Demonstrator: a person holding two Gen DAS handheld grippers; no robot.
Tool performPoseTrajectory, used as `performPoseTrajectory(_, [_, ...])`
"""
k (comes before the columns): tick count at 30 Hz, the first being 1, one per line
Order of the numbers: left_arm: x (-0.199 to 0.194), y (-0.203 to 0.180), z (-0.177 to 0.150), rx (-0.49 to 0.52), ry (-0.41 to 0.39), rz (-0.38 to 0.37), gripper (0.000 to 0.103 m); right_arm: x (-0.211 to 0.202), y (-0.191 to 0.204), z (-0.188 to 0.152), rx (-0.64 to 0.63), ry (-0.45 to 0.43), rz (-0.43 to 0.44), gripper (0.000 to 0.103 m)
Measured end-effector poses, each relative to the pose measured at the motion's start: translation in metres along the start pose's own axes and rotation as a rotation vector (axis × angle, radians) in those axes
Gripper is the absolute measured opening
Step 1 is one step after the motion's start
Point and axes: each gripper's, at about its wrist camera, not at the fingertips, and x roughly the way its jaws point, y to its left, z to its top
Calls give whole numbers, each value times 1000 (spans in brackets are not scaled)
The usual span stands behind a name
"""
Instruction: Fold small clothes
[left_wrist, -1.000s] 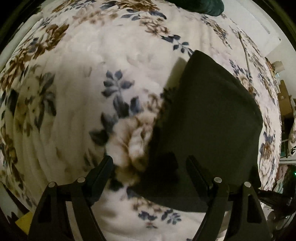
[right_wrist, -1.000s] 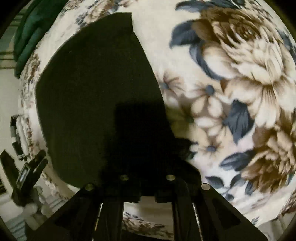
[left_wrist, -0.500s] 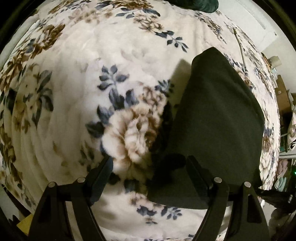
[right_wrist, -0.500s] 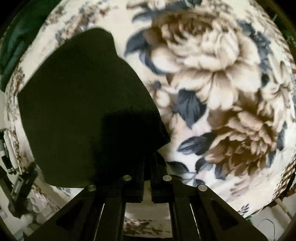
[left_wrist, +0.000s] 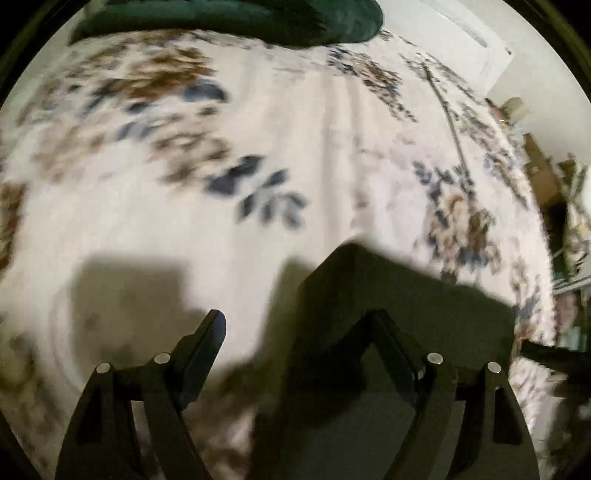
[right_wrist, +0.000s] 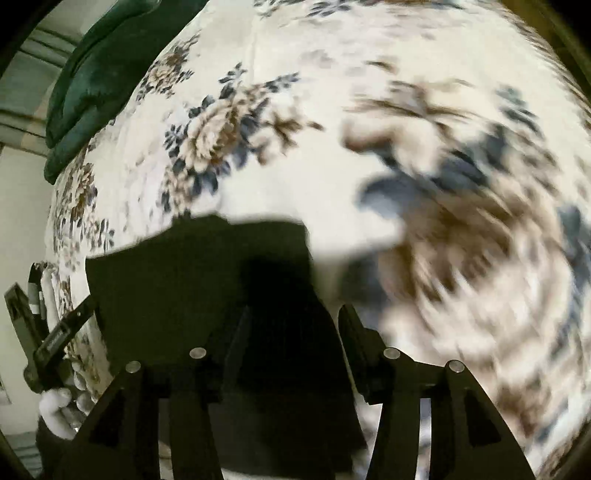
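Both wrist views blurred, details soft. Left claw (left_wrist: 297, 334) spread wide, nothing between its fingers; its left finger (left_wrist: 207, 339) sits over bare floral blanket (left_wrist: 288, 147), its right finger (left_wrist: 388, 343) lies over the dark garment (left_wrist: 424, 295). Can't tell if that finger touches the cloth. In the left wrist view the garment, a dark flat folded piece, fills the 4 to 6 o'clock area, with one corner pointing up toward 12 o'clock near frame centre; it lies on the blanket covering the bed. Gripper shadows fall on the blanket at 8 o'clock. A dark green pillow (left_wrist: 229, 18) sits at the far edge at 12 o'clock. Right claw (right_wrist: 293, 319) released too, jaws apart, dark garment (right_wrist: 184, 280) directly under and between them, not pinched. In the right wrist view the garment spans 6 to 9 o'clock, its top edge roughly level across mid-frame. Floral blanket (right_wrist: 332, 110) fills 12 to 4 o'clock, heavily smeared on the right. Green pillow (right_wrist: 99, 66) at 10 o'clock. The other gripper's body (right_wrist: 51, 343) shows at 8 o'clock, beside the garment's left edge.
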Motion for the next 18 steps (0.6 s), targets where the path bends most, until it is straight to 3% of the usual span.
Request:
performPoseTrajectory(2, [18,-5,16,3,10,-38,78,28,-2,23,35,48,38,62])
performPoseTrajectory(3, [21,-6,21,-2,8,-59,72,39,-4,31,66,59,64,62])
performPoseTrajectory(4, [26,-6,24,-13,9,-89,37,45,-6,35,89,53,88,61])
performPoseTrajectory(5, [33,-6,28,-33,33,-116,16,46,-5,39,96,31,108,49])
performPoseTrajectory(6, [34,-6,29,-45,37,-116,16,41,-4,39,106,-3,100,12])
performPoseTrajectory(7, [34,-5,30,-60,27,-125,15,33,-5,38,127,-28,95,9])
performPoseTrajectory(11, [38,4,28,-97,29,-134,14,14,1,42,144,-114,71,7])
performPoseTrajectory(17, [32,6,31,-98,49,-167,22,28,4,55,99,-61,-21,8])
performPoseTrajectory(18, [28,6,31,-95,51,-175,26,27,2,57,101,-39,-6,14])
